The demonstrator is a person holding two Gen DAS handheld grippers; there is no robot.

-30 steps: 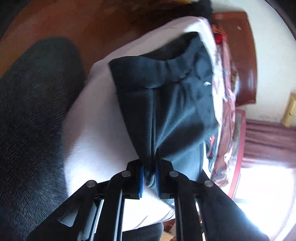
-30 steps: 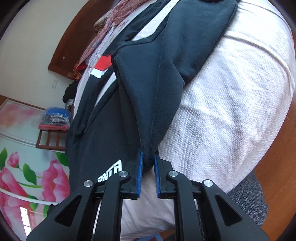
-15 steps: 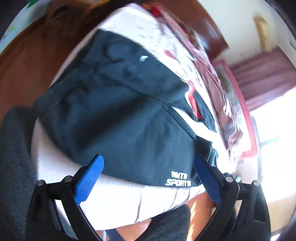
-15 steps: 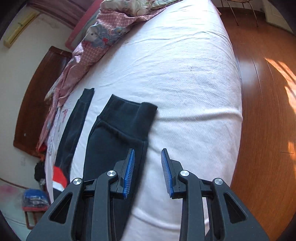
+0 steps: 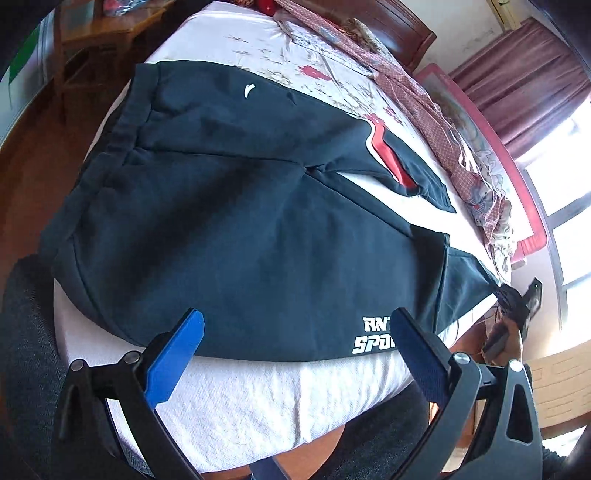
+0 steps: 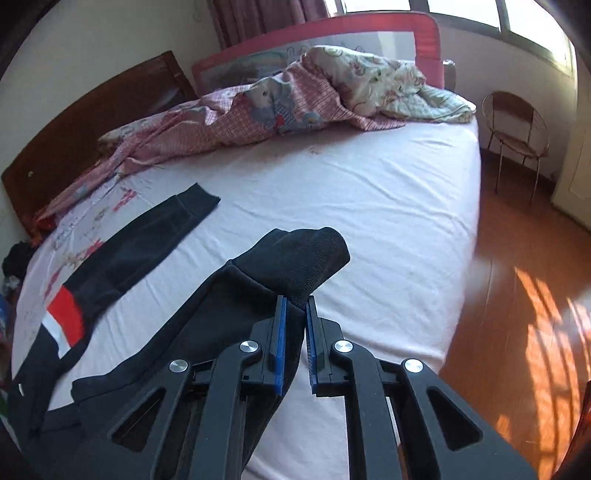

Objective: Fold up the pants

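Observation:
Dark navy pants (image 5: 258, 221) lie spread on the white bed sheet (image 5: 258, 398), waistband at the left, white lettering near the front edge. My left gripper (image 5: 295, 314) hovers wide open above that front edge, with nothing between its blue pads. In the right wrist view my right gripper (image 6: 295, 298) is shut on the cuff (image 6: 310, 254) of the nearer pant leg, lifted off the sheet. The other leg (image 6: 147, 243), with a red and white stripe (image 6: 62, 314), lies flat to the left.
A crumpled pink checked quilt (image 6: 295, 103) lies along the far side of the bed, before a red bed rail (image 6: 314, 33) and a wooden headboard (image 6: 74, 122). A wire chair (image 6: 517, 122) stands on the wooden floor (image 6: 517, 295) at the right. Dark grey fabric (image 5: 22, 350) fills the lower left.
My left gripper let go of the pants, opened wide and pulled back upward. My right gripper released a fold, moved to the leg end, and shut on the cuff, lifting it.

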